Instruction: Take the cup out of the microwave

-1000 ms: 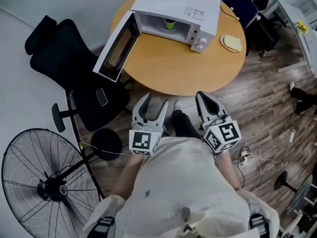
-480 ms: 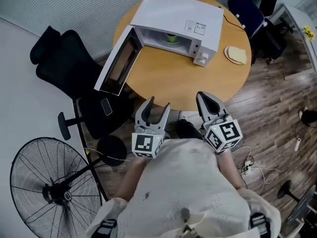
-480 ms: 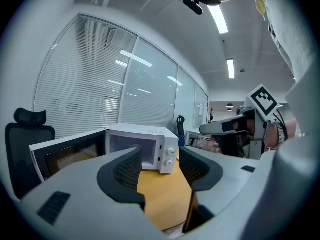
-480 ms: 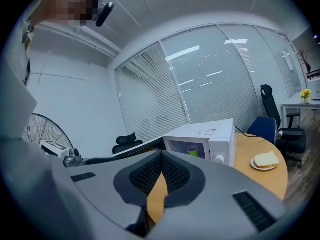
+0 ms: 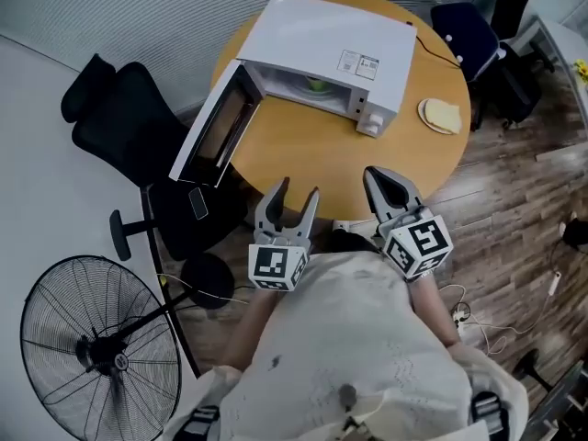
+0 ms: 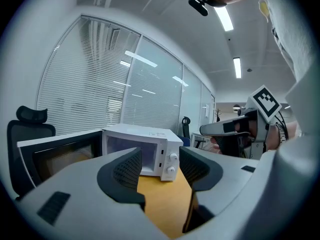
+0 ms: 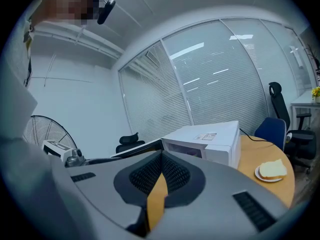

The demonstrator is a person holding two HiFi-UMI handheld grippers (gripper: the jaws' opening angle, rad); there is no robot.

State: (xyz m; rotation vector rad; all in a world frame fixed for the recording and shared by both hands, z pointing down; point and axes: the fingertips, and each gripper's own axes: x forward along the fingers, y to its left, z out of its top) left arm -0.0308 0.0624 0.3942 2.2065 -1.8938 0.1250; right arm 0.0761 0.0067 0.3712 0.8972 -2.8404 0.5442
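Left gripper (image 5: 294, 197): jaws apart, nothing between them.
Right gripper (image 5: 384, 184): jaws closed together, empty.
Cup (image 5: 317, 84): green, upright inside the open microwave (image 5: 322, 35), across the table (image 5: 312, 154).
Direction: ahead of both grippers, well apart; the left gripper lines up closer.
Door (image 5: 213, 127): swung out to the left.

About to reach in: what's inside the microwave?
A green cup sits in the open microwave. Only part of it shows; the rest of the cavity is hidden from above.
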